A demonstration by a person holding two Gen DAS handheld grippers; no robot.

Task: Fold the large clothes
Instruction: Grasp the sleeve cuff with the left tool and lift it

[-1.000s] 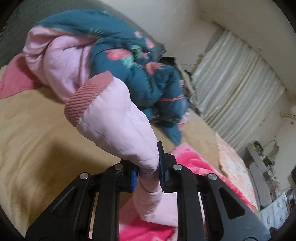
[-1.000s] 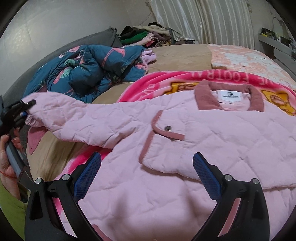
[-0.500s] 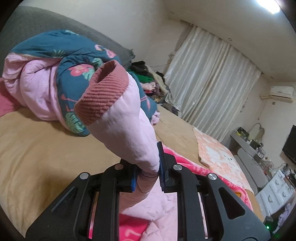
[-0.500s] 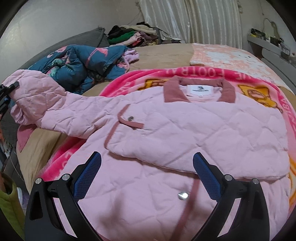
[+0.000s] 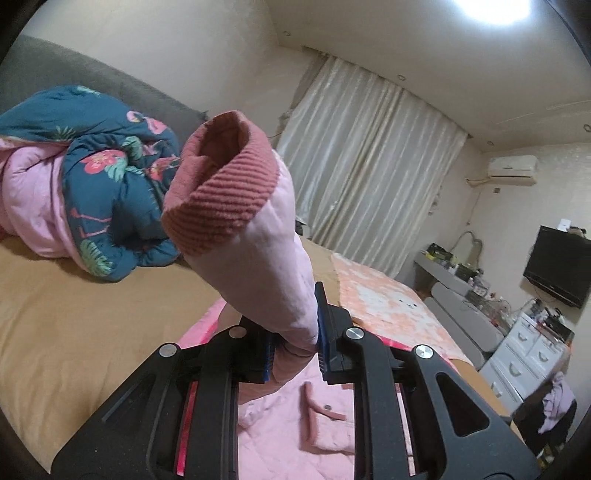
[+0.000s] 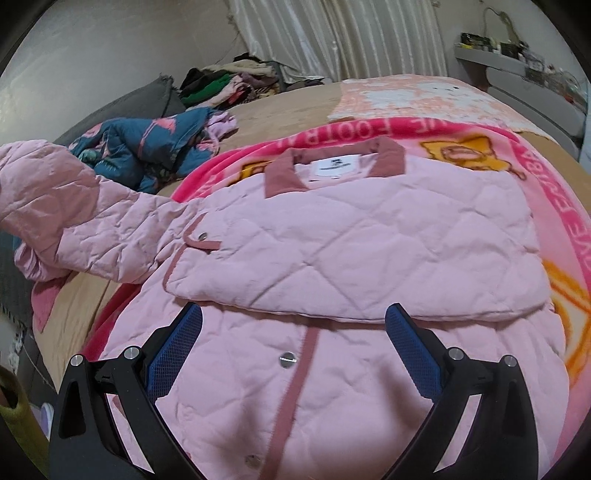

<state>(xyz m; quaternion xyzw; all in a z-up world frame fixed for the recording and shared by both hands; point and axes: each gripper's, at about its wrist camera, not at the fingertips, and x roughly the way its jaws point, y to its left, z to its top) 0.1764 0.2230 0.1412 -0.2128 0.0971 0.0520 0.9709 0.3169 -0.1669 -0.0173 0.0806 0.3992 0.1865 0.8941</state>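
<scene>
L tool (image 5: 293, 345) clamped on pink jacket (image 6: 332, 236) sleeve, cuff up; R tool (image 6: 293, 332) apart above jacket front.

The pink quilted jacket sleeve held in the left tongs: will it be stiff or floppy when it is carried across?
Probably soft, with some body: the sleeve stands up from the left tongs, cuff open. Beyond the grip it likely sags, since it droops toward the bed in the right wrist view. Its padding looks puffy, so probably light.

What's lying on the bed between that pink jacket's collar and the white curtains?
In the right wrist view, past the collar come the bright pink blanket, bare tan bedspread and a pale peach blanket, then the curtains.
</scene>
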